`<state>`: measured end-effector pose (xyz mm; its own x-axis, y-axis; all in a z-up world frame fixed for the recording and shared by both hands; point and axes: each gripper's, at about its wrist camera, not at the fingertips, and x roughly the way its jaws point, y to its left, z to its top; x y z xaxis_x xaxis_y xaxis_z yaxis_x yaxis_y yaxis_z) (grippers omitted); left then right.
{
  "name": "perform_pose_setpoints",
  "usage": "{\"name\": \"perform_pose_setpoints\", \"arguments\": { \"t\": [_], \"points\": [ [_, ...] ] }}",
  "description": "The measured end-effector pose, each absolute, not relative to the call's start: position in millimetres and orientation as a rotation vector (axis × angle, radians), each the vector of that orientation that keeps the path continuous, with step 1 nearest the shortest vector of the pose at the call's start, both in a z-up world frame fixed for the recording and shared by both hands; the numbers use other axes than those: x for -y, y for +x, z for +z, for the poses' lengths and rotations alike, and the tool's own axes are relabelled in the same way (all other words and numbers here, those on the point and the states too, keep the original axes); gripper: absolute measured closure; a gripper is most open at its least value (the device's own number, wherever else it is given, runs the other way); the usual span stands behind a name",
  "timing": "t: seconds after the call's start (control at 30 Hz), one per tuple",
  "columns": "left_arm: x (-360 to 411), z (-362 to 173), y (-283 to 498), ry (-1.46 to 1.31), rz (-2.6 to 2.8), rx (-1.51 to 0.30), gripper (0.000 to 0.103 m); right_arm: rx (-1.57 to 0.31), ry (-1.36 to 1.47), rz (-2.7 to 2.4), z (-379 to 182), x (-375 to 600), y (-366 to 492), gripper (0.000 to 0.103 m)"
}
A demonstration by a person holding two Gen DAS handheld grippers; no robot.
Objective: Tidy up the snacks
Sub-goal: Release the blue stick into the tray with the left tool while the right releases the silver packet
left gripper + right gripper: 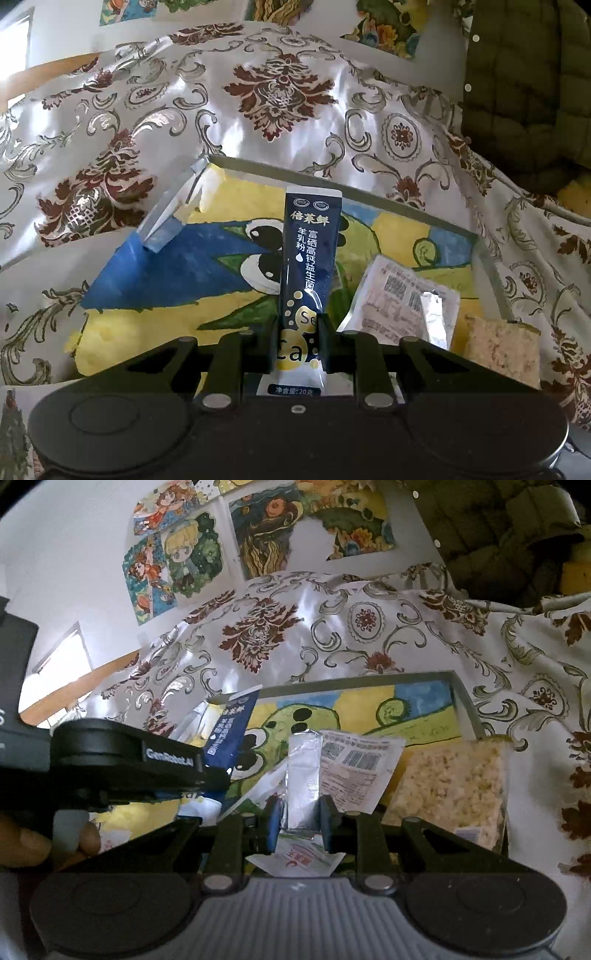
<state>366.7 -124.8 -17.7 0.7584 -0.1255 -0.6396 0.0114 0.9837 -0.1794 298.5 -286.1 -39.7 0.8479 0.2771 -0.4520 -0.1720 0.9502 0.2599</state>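
Left gripper (299, 345) clamped on dark-blue stick sachet (308, 254), upright above shallow painted tray (487, 258). Right gripper (297, 825) clamped on white-and-silver foil packet (343, 771), also over tray. Clear-wrapped puffed-rice bar (450, 786) lies in tray's right corner.

Daylight enters from a window (59, 664) at my left — it throws white glare across the glossy patterned tablecloth (258, 110). Both my views bulge, with dark rounded corners. Print on the packets is soft; my own black bodies sit in shadow — slightly blurred.
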Motion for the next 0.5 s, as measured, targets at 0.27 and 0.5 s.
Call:
{"name": "perform_pose_setpoints", "arguments": {
  "t": [0.27, 0.5],
  "points": [
    [130.7, -19.8, 366.7, -0.149, -0.065, -0.720, 0.080, -0.536, 0.209, 0.221, -42.8, 286.5, 299.5, 0.078],
    [132.2, -20.6, 366.3, -0.140, -0.072, -0.726, 0.080, -0.554, 0.205, 0.218, -46.1, 287.6, 300.6, 0.076]
  ]
}}
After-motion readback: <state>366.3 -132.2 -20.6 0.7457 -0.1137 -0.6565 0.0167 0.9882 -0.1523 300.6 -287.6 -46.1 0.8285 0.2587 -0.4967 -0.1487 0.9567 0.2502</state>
